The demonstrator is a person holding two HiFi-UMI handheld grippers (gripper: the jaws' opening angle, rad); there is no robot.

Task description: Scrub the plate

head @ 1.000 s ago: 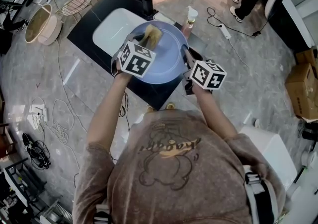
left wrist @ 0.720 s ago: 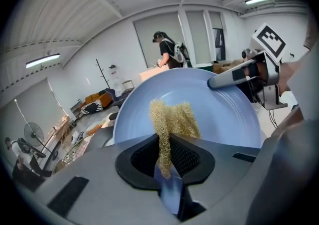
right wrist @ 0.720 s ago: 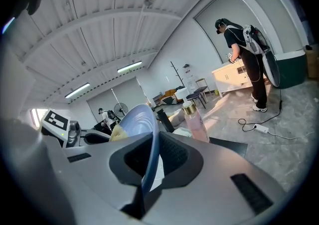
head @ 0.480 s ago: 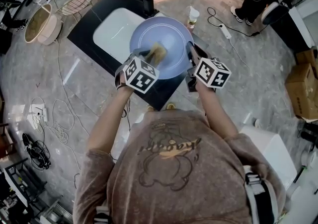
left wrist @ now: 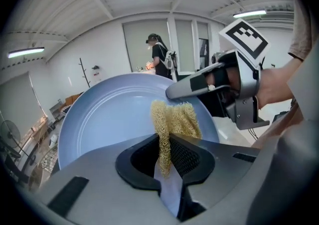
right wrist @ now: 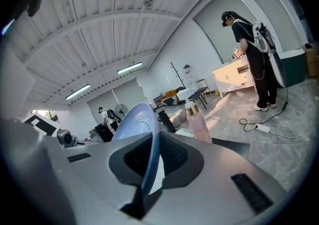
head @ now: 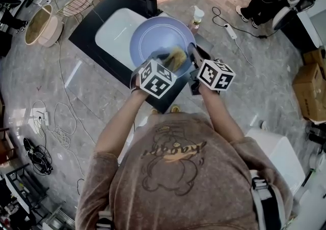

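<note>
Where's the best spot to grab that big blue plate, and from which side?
Take the plate by its thin rim, edge-on from the person's right. It is wide and flat, so only its edge fits between jaws, as the right gripper shows.

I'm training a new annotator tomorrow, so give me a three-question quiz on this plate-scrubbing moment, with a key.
1. True or false: the right gripper has its jaws shut on the rim of the blue plate.
2. Multiple choice: what is clamped in the jaws of the left gripper? A) a bristle brush B) a yellow mesh scrubber C) a pink bottle
3. Short answer: in the head view, what white thing lies below the plate, partly covered by it?

Key
1. True.
2. B.
3. The white basin set in the black counter.
</note>
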